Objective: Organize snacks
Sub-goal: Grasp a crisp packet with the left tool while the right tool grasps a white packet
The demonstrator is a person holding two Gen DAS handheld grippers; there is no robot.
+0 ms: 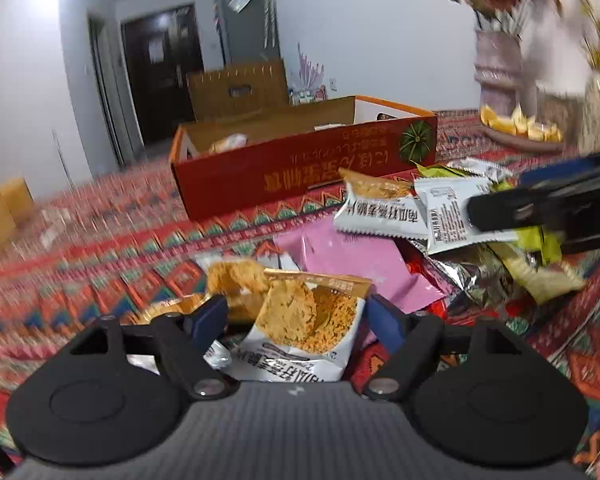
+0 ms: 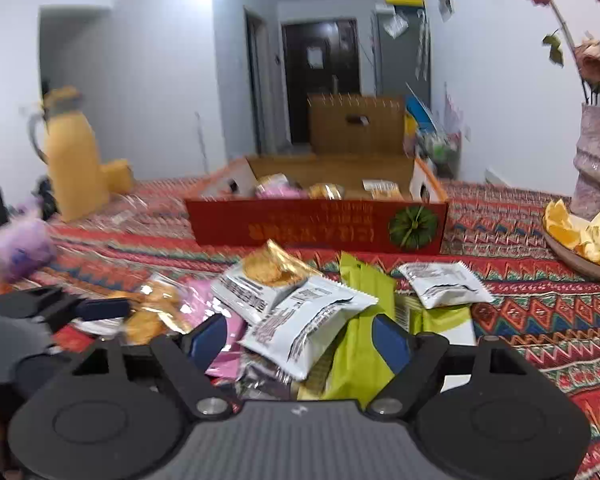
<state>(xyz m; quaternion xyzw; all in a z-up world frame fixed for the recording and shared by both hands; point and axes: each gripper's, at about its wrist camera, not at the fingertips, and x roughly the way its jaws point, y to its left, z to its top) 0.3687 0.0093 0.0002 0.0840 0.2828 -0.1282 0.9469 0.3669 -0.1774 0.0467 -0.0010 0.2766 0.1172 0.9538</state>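
A pile of snack packets lies on the patterned tablecloth in front of a red cardboard box (image 1: 300, 168) (image 2: 320, 224) that holds a few packets. My left gripper (image 1: 296, 320) is open, its fingers on either side of a white-and-gold cracker packet (image 1: 300, 328). My right gripper (image 2: 300, 338) is open over a white packet (image 2: 308, 324) lying on green packets (image 2: 360, 344). In the left wrist view the right gripper (image 1: 540, 212) reaches in from the right over the pile. In the right wrist view the left gripper (image 2: 96, 308) shows at the left.
A pink packet (image 1: 352, 256) and silver wrappers lie in the pile. A vase with flowers (image 1: 500, 64) and a plate of orange pieces (image 2: 580, 236) stand to the right. A yellow thermos (image 2: 72, 152) stands at the far left. A brown box (image 2: 356, 124) is behind.
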